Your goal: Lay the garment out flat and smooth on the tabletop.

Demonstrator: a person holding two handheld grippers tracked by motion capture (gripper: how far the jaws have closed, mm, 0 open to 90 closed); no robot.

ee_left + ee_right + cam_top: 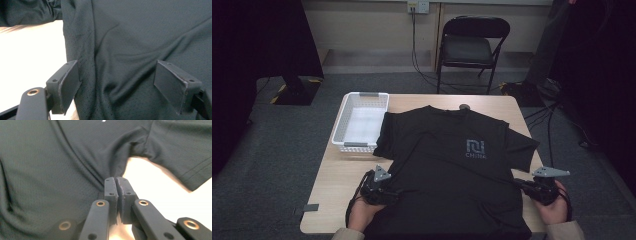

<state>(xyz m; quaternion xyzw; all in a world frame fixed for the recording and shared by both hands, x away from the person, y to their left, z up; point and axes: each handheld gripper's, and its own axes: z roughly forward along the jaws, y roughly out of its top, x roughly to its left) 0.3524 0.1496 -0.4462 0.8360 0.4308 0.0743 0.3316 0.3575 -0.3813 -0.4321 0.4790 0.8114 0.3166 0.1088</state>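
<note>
A black T-shirt [452,165] with a grey chest logo lies face up and flat on the wooden table [339,180], its hem toward the person. My left gripper [397,192] is at the shirt's left side edge, open. In the left gripper view its jaws stand wide apart either side of the folded edge of the shirt [137,37], around my left gripper [117,82]. My right gripper [518,185] is at the shirt's right side edge, below the sleeve. In the right gripper view my right gripper [116,182] is shut, its tips pinching the edge of the shirt [50,157].
A white plastic basket [343,116] stands at the table's back left, and the shirt's left sleeve touches it. A small dark object [464,106] lies by the collar. A folding chair [469,47] and floor cables are beyond the table.
</note>
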